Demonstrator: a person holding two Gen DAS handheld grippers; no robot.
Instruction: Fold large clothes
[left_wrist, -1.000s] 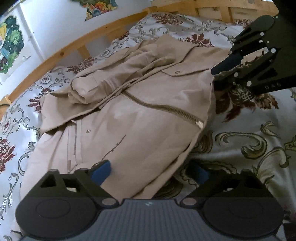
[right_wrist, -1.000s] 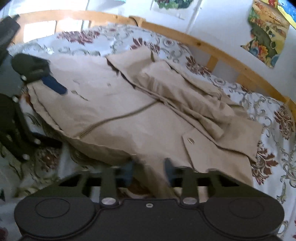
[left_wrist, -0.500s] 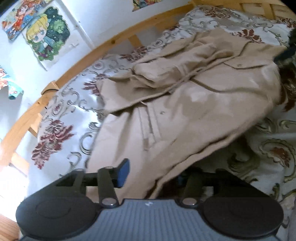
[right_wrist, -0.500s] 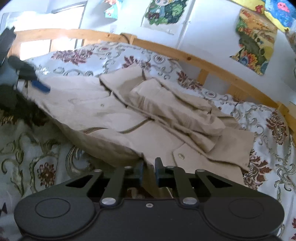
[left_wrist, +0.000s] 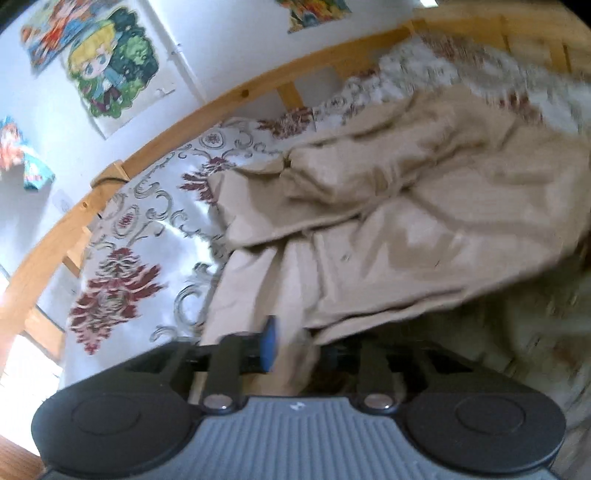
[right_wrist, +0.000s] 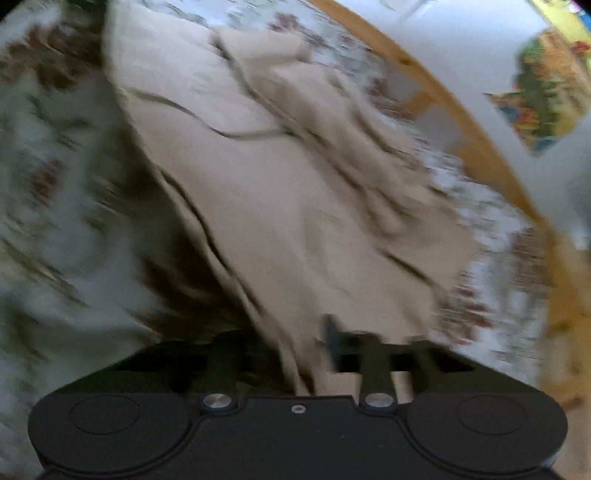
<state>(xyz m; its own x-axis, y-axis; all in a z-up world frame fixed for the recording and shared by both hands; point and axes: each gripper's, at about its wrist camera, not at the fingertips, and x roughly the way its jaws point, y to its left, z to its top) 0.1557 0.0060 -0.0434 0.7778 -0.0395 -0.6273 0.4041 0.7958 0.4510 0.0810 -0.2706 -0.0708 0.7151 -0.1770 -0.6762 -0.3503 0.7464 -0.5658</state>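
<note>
The left tool (left_wrist: 295, 349) is clamped on a fold of the beige jacket (left_wrist: 406, 229), its blue pad pressed against the cloth. The right tool (right_wrist: 303, 347) likewise pinches the jacket's near edge between its 2 fingers, though that view is blurred. The jacket lies spread across the floral bedspread (left_wrist: 147, 229), reaching toward the wooden bed rail (left_wrist: 177, 122) along the far edge.

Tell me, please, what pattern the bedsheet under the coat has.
White bedsheet with grey scrolls and dark red floral motifs; clearest in the left wrist view.
</note>
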